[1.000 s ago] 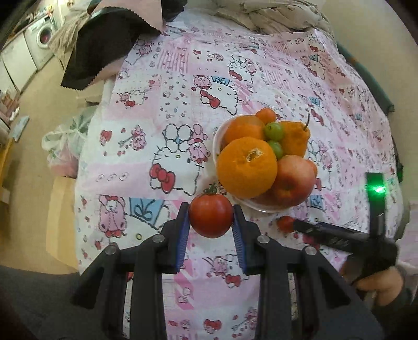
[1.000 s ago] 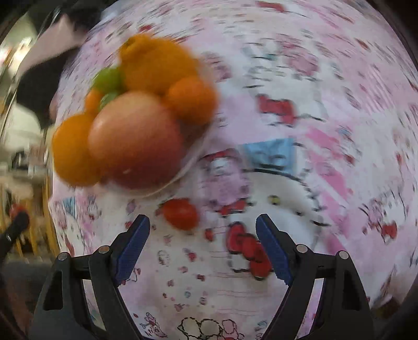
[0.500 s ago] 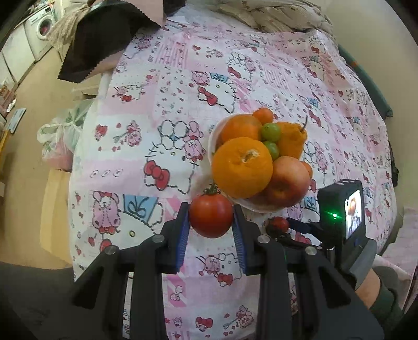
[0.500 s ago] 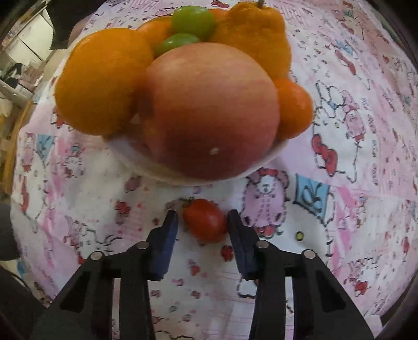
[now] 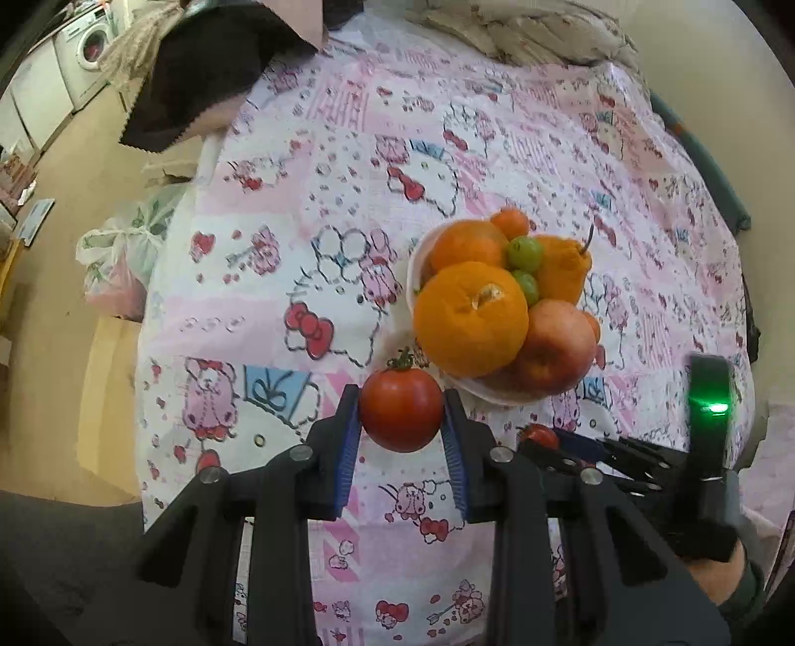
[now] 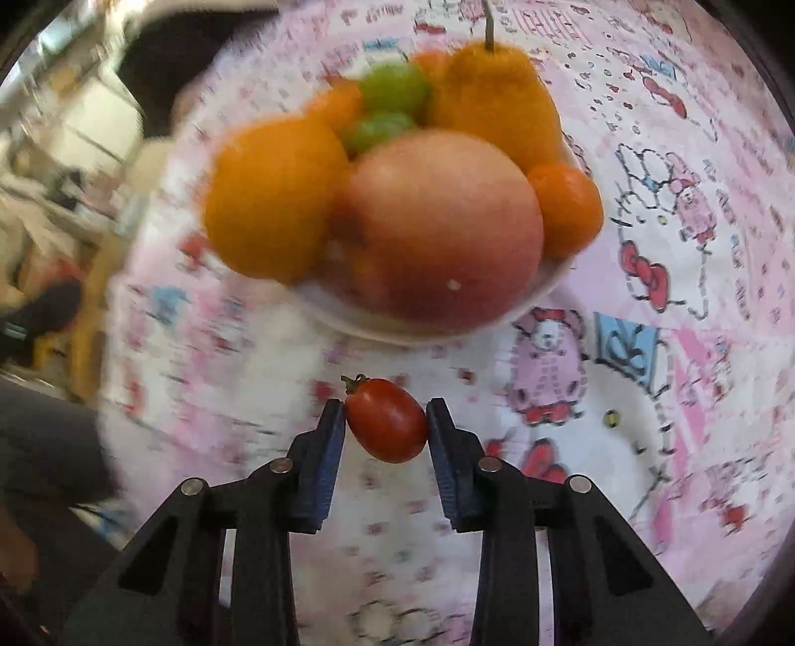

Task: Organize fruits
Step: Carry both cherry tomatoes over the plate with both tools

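Left hand-held gripper [image 5: 401, 425] clamped on round tomato [image 5: 400, 409], right hand-held gripper [image 6: 385, 431] pinching small plum tomato [image 6: 387, 420]; heaped fruit bowl [image 5: 415, 278] mid-frame, above both.

glossy tomato [image 5: 400, 408], printed cloth sheet [image 5: 348, 149]

A home: washing machine [image 5: 92, 44] beyond a cartoon-print tablecloth [image 5: 348, 149].

Tomatoes: two, one round [image 5: 400, 416], one small oval [image 6: 386, 420]
Bowls: one [image 5: 415, 278]
Oranges: four, two large [image 5: 470, 319], two small [image 5: 511, 222]
Apples: one [image 5: 556, 345]
Green fruits: two [image 5: 524, 252]
Orange pear-shaped fruits: one [image 5: 564, 271]
Grippers: two [image 5: 401, 437]
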A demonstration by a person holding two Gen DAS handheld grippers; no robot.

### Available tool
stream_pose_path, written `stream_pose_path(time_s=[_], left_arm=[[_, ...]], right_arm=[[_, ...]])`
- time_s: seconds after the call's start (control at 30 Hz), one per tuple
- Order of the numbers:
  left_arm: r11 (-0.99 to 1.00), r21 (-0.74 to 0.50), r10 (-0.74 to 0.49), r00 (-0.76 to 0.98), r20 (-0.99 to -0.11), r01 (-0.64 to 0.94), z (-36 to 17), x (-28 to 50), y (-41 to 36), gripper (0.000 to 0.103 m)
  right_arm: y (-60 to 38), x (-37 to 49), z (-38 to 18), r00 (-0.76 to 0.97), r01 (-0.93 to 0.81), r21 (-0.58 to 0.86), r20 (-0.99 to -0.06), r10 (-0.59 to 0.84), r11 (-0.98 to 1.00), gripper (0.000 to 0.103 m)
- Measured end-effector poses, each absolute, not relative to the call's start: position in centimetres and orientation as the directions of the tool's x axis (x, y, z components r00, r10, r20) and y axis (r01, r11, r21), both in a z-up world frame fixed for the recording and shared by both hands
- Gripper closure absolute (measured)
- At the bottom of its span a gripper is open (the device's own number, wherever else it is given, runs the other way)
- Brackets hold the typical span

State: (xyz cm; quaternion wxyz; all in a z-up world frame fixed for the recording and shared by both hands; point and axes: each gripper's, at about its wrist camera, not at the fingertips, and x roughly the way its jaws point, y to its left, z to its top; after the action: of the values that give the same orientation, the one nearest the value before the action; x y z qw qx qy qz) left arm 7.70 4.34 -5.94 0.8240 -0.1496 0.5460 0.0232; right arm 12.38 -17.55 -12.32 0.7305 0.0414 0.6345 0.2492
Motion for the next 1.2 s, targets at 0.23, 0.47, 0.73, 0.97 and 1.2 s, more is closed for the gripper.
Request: stream_pose_path(time_s=[0.23,0.47,0.73,0.97,1.2], left_arm=[[0.943,-0.238,-0.117,0.438,-0.891,-0.232,-5.0,7.7,5.4,0.075],[0.952,-0.223,-0.101,0.474,-0.875,-0.21,-4.2,7.9,5.1,0.075],[0.952,-0.218,-0.105,0.439,-0.892,-0.214,-5.2,8.4,5.0,0.075],[0.955,-0.223,-0.12,0.43,-0.895,-0.198,-5.6,9.1,4.3,0.075],[0.963,-0.203,-0.112,0.419,-0.901,-0.18,-6.1,9.2,3.7,0.075]], right_arm=[[-19.9,15.8,-6.0,0.264,-0.279,0.429,-0.826,0.498,0.859,0.067],[-17.5,19.2,-8.7,0.299,-0.234,0.366,-0.855,0.425,0.901,0.067],[-15.2,20.6,-11.4,0.33,-0.267,0.256,-0.881,0.338,0.929,0.068],[-15.4,20.2,-11.4,0.333,-0.281,0.263,-0.876,0.351,0.923,0.065],[-16.6,19.7,-10.4,0.34,-0.251,0.311,-0.859,0.384,0.917,0.05]])
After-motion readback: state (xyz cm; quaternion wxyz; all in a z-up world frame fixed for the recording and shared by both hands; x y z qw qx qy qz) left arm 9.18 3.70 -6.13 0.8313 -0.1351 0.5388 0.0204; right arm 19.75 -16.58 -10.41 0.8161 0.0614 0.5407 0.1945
